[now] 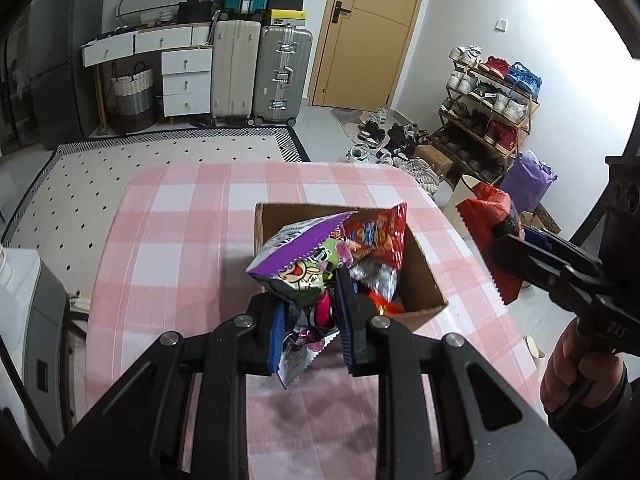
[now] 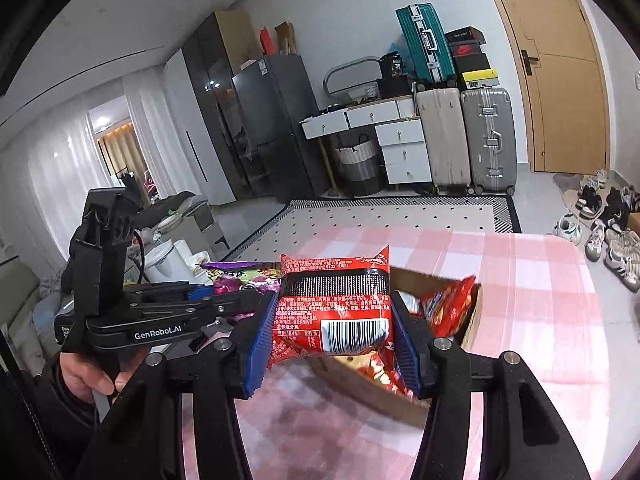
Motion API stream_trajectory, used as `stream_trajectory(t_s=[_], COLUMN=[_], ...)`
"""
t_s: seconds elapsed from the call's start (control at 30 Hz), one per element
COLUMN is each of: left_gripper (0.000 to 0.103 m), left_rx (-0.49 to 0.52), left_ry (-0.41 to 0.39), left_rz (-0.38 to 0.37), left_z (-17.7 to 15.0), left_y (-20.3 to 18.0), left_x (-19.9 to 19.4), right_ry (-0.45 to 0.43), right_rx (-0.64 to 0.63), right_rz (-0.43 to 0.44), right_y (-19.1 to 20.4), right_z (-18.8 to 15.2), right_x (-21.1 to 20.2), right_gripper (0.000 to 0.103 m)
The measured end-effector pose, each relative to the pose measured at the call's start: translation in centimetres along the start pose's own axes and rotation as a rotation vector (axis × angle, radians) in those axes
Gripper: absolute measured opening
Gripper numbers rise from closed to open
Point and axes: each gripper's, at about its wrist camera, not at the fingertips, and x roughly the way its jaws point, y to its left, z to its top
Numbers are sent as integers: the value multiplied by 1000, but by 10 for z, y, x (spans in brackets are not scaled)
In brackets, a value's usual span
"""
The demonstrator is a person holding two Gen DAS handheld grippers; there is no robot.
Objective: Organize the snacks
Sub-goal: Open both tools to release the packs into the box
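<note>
A cardboard box [image 1: 420,276] sits on the pink checked tablecloth [image 1: 180,240] and holds several snack packets, a red one [image 1: 376,236] on top. My left gripper [image 1: 308,312] is shut on a purple and green snack packet [image 1: 298,264], held above the box's near left corner. My right gripper [image 2: 332,332] is shut on a red snack packet [image 2: 334,304] with a barcode, held above the box [image 2: 472,320]. From the left wrist view the right gripper [image 1: 508,252] and its red packet [image 1: 484,224] hang past the box's right side.
The table ends at the far edge, with a dotted rug [image 1: 120,168] beyond. A white appliance [image 1: 24,320] stands left of the table. Suitcases [image 1: 280,72], drawers [image 1: 186,80] and a shoe rack [image 1: 488,112] line the walls.
</note>
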Motion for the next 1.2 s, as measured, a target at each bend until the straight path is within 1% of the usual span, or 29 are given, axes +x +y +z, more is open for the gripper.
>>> stream_trajectory(t_s=[0.23,0.43,0.6,0.73,0.93,1.07,1.1,1.2], left_gripper=[19,19,19,19,19,19,19,21], left_rx=[19,25,30,20,13,26,28,18], left_ry=[12,38,71,86,98,131,137,139], left_rz=[-7,-27,-42,-72,-96,-110,-103,-102], left_z=[29,44,49,51,53,50,49,47], left_y=[-5,-7,-9,-9,-9,-14,-14,-14], left_x=[26,53,79,95,111,124,127,129], right_ry=[13,31,45,54,75,94,97,98], right_rx=[8,10,24,23,11,14,9,7], right_rz=[-5,-18,-30,-46,-57,-67,-71,-79], right_y=[-11,-23,-37,-48,-55,-62,-62,-66], right_z=[16,21,18,15,6,0,-1,-5], right_x=[20,43,63,74,89,99,101,104], right_gripper=[54,54,54,54,54,54,54,62])
